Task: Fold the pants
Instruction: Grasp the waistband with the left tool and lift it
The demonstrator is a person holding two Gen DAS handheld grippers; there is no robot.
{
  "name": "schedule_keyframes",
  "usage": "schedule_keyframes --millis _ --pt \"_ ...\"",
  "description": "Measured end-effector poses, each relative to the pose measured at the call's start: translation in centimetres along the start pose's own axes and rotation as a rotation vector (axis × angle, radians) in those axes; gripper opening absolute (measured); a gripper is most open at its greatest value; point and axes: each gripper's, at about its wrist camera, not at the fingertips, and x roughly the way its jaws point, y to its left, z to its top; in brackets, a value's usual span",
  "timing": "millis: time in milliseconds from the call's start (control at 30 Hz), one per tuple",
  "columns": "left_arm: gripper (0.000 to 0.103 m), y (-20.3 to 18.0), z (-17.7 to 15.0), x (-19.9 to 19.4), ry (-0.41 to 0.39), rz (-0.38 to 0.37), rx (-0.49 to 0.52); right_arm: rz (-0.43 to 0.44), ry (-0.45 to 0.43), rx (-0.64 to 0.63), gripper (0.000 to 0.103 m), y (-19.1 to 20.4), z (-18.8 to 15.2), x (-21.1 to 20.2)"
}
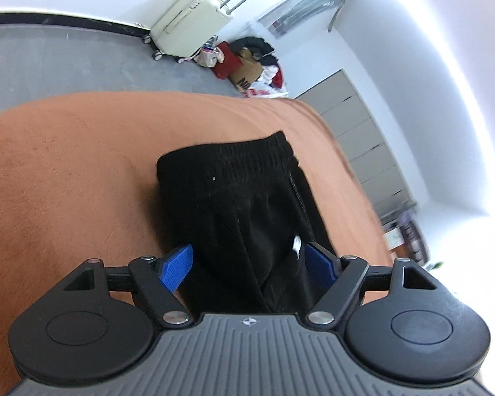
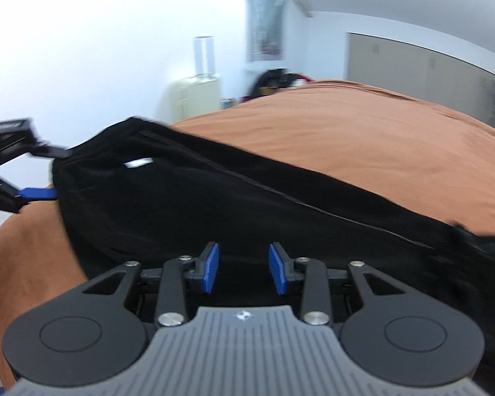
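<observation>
Lying lengthwise, black pants (image 1: 234, 204), waistband away from left claw (image 1: 249, 264).

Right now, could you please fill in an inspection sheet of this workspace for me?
Surface: orange blanket, bare around the garment.
Job's things: black pants lying partly folded on it, white tag showing.
Clutter: nothing seen on the blanket.
Grippers: left gripper open, straddling the pants; right gripper open, pads clear of the fabric.
Cables: nothing seen.
Surroundings: cream suitcase, pile of bags and clothes on the floor, grey drawers.
</observation>
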Motion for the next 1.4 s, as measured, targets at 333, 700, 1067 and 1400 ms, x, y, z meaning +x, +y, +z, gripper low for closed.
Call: schedule_keyframes --millis 333,700,1067,1400 --pt "0.090 3.2 0.0 -2.8 -0.096 -0.004 -0.048 0.079 0.143 -0.106 0.032 5.6 0.2 9.8" --pt "0.091 4.3 1.8 1.8 -0.020 -0.019 -0.083 0.098 0.130 -0.053 0.032 4.3 -0.2 8.9" --pt "0.038 -3.0 0.8 -1.3 -0.128 -0.028 0.109 0.136 0.101 0.088 0.039 2.6 -1.0 7.7" --pt "0.037 -18.4 -10.0 -1.6 -0.114 -0.131 0.813 0.073 -0.062 0.431 0.039 -4.1 -3.4 1.0"
